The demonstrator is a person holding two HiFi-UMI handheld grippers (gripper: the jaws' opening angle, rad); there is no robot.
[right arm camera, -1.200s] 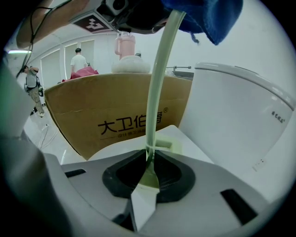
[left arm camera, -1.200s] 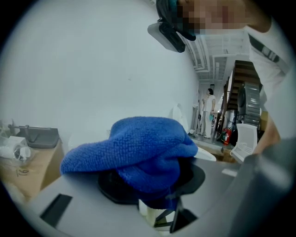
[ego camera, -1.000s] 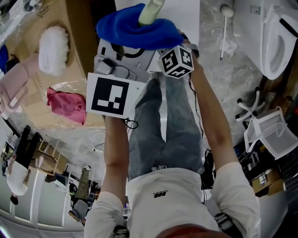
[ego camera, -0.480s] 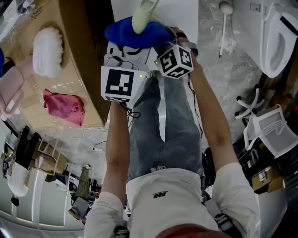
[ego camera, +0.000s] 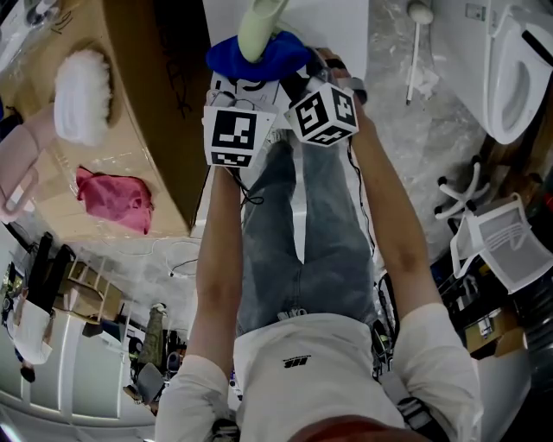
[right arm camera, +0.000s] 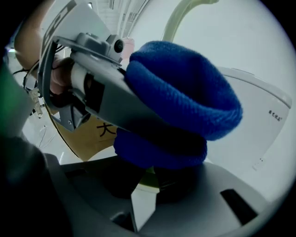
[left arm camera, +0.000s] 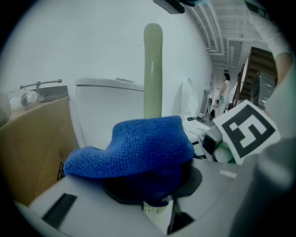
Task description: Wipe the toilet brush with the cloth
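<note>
Left gripper view: left gripper (left arm camera: 155, 203) pinches cloth (left arm camera: 138, 148) around toilet brush (left arm camera: 153, 69); right gripper (right arm camera: 145, 180) clamps it.

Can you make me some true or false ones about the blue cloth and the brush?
1. The cloth is blue. True.
2. The cloth lies on the floor. False: it is wrapped round the brush handle, up between the grippers.
3. The brush handle is red. False: it is pale green.
4. A pink rag lies on the box. True.
</note>
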